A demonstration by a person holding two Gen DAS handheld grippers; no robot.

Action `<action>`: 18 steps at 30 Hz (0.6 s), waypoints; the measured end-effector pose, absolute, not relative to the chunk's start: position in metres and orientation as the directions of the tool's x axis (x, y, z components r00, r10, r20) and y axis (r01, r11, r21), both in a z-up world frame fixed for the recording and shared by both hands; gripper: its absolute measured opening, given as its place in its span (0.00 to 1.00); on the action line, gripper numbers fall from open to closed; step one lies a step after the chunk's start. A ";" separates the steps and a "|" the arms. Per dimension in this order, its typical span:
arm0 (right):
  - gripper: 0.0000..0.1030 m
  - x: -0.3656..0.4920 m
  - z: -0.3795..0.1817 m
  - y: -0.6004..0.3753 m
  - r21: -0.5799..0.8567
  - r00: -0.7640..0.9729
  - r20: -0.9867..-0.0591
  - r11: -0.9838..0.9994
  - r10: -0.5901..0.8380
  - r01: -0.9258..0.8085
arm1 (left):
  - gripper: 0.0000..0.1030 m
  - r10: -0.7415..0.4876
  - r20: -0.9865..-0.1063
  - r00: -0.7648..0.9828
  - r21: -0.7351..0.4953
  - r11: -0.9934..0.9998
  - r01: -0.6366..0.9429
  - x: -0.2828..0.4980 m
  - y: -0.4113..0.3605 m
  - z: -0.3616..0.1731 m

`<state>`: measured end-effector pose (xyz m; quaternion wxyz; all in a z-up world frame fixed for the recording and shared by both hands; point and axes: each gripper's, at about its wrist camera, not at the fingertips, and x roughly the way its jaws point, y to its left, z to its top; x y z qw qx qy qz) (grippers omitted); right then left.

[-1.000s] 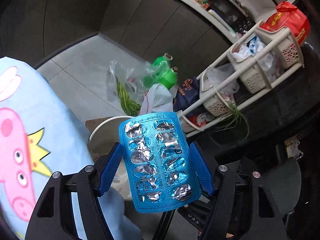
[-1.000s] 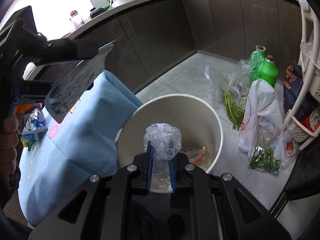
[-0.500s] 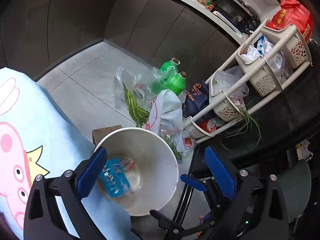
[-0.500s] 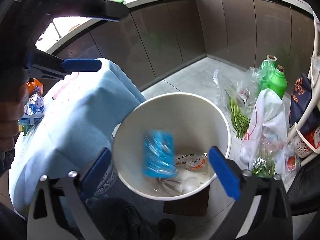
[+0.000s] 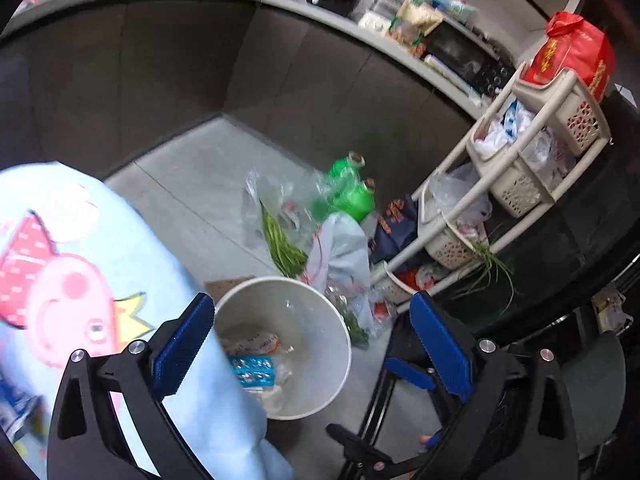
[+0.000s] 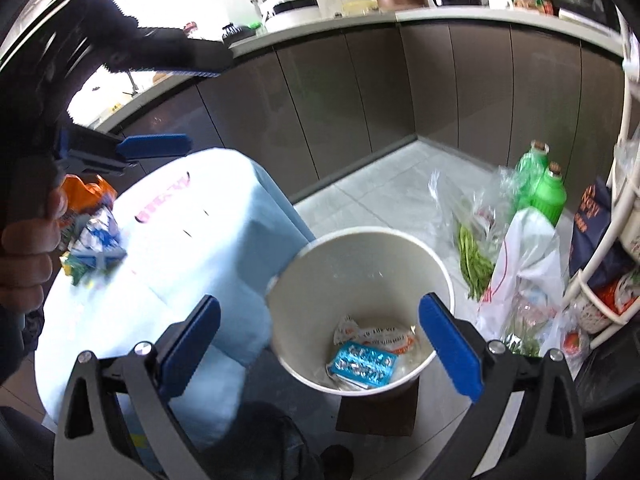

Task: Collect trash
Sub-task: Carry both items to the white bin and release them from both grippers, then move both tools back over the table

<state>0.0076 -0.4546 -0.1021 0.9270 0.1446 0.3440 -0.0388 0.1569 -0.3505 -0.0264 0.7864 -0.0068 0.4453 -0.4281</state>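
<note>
A white bin (image 5: 320, 312) (image 6: 360, 252) stands on the floor beside the table. Inside it lie a blue blister pack (image 5: 253, 370) (image 6: 366, 363), a white and orange wrapper (image 6: 376, 334) and clear plastic. My left gripper (image 5: 312, 344) hangs open above the bin and the table edge, nothing between its blue pads. My right gripper (image 6: 320, 344) is open over the bin, also with nothing in it. In the right wrist view the left gripper (image 6: 160, 108) shows at upper left, held by a hand (image 6: 24, 252). More wrappers (image 6: 90, 236) lie on the table.
The table wears a light blue cartoon cloth (image 5: 80, 272) (image 6: 200, 240). On the floor lie bags of green beans (image 5: 280, 240) (image 6: 472, 252), two green bottles (image 5: 352, 196) (image 6: 544, 188) and a white bag (image 6: 524, 256). A beige basket rack (image 5: 520, 168) stands right; dark cabinets (image 6: 360, 100) behind.
Both grippers opened and rose. The blister pack left my left gripper and the clear plastic left my right one; both now lie in the bin.
</note>
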 end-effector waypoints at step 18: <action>0.97 0.026 -0.038 -0.324 0.216 0.762 -0.612 0.972 0.213 -0.098 | 0.92 -0.505 -0.685 0.525 -0.414 0.863 0.290 0.112 -0.094 0.016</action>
